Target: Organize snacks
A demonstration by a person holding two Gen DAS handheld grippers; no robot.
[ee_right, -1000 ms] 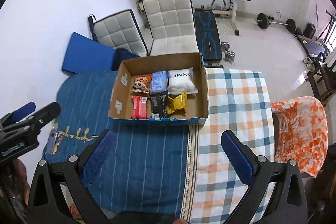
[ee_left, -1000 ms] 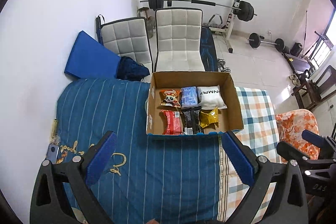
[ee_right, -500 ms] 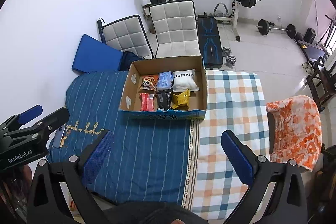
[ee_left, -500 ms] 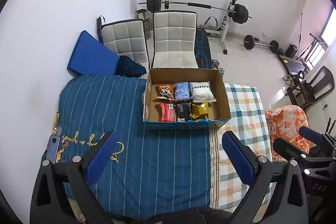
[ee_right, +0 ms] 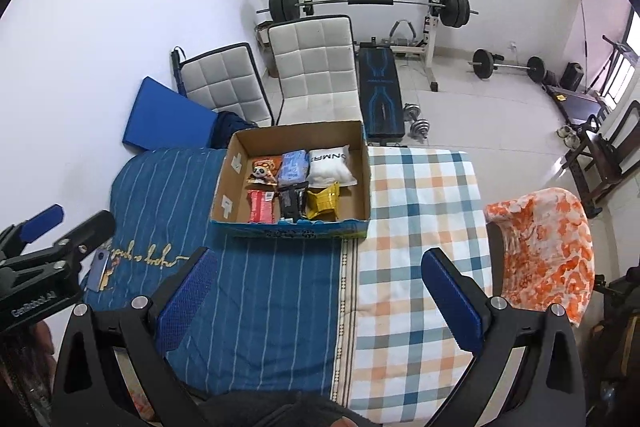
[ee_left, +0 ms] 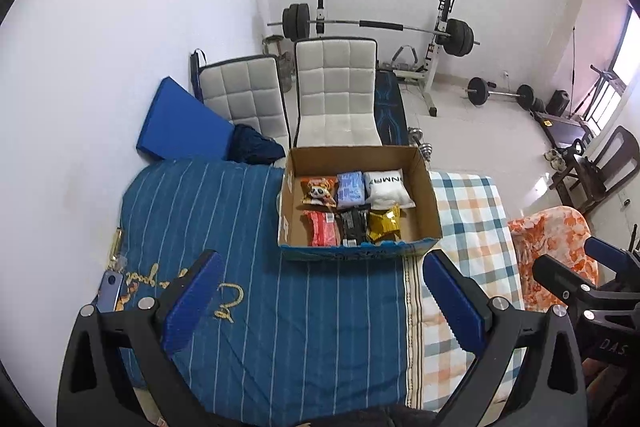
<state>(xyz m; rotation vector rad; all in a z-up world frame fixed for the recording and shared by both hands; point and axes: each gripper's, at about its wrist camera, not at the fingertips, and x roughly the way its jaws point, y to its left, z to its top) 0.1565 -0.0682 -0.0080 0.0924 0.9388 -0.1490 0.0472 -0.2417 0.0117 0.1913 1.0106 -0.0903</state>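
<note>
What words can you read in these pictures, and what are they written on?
"GenRobot.AI": on the left gripper body, right wrist view.
"DAS": on the right gripper body, cut off.
"NMR": on the white packet, upside down, partly hidden.
Gold writing on the blue cloth: not readable.
Other snack wrappers: too small.

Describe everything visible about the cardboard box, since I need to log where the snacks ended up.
The cardboard box is a shallow, open-topped brown carton with a blue printed front wall. It sits flat on the striped blue cloth, its right end reaching the checked cloth. Inside lie six snack packs in two rows: panda pack, blue pack, white pack behind; red pack, black pack, yellow pack in front. Neither set of tongs touches it.
</note>
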